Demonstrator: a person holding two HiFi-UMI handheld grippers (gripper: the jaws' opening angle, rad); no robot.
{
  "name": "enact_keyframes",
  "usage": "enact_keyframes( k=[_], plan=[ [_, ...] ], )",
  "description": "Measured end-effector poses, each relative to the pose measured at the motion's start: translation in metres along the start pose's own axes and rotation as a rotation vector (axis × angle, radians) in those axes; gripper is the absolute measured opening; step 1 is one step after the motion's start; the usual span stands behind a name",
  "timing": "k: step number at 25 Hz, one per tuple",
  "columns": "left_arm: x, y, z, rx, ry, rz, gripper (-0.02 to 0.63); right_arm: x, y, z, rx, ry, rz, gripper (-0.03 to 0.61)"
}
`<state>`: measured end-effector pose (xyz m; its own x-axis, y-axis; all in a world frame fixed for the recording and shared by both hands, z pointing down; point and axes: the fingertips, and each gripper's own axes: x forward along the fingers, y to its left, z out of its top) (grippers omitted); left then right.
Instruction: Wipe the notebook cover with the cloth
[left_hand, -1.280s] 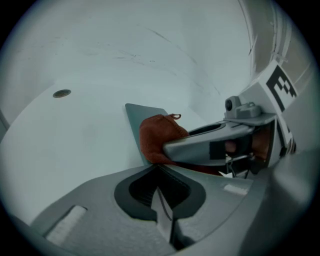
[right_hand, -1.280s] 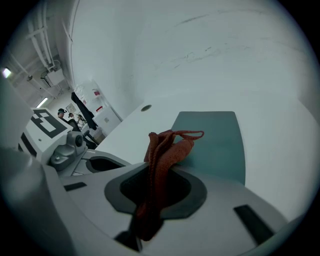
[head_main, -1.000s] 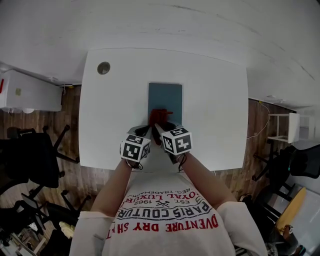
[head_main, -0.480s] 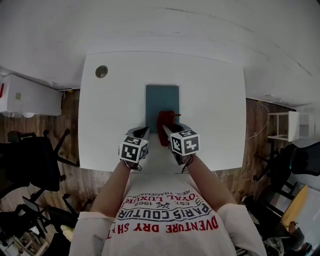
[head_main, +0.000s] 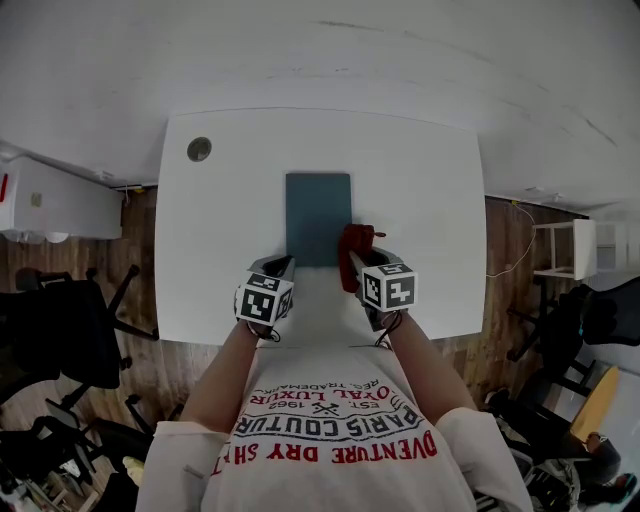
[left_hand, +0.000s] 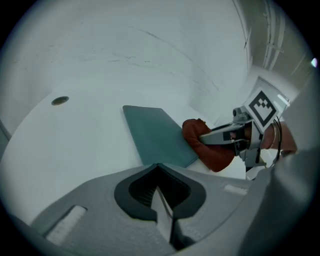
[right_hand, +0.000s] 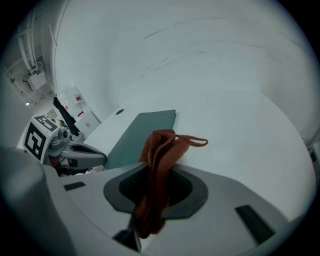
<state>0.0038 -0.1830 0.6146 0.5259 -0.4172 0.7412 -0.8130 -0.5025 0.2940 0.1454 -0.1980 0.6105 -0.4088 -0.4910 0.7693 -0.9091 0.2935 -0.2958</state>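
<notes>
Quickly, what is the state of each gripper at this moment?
Left gripper: closed, holding nothing.
Right gripper: closed on the red cloth.

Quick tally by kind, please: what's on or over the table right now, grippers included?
teal notebook: 1
red cloth: 1
round table grommet: 1
grippers: 2, the left gripper and the right gripper
Total: 5
</notes>
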Motion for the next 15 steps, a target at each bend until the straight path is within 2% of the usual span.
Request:
enact_keyframes(
  k=[5,9,12,15],
  plan=[
    [-0.001,0.0,-0.001,0.011,0.005,0.01,0.009,-0.01,-0.012,-0.001,-0.018,0.008,-0.084,0.086],
    [0.001,0.0,-0.001,0.033,0.036,0.022,0.009,-0.024,-0.011,0.008,0.047,-0.045,-0.064,0.081],
    [0.001,-0.002,-0.001,0.057,0.068,0.022,0.009,-0.04,-0.011,0.018,0.041,-0.093,-0.063,0.08],
    [-0.006,-0.004,0.009,0.082,0.019,0.042,0.009,-0.052,-0.011,0.028,0.006,-0.134,-0.067,0.08]
  ],
)
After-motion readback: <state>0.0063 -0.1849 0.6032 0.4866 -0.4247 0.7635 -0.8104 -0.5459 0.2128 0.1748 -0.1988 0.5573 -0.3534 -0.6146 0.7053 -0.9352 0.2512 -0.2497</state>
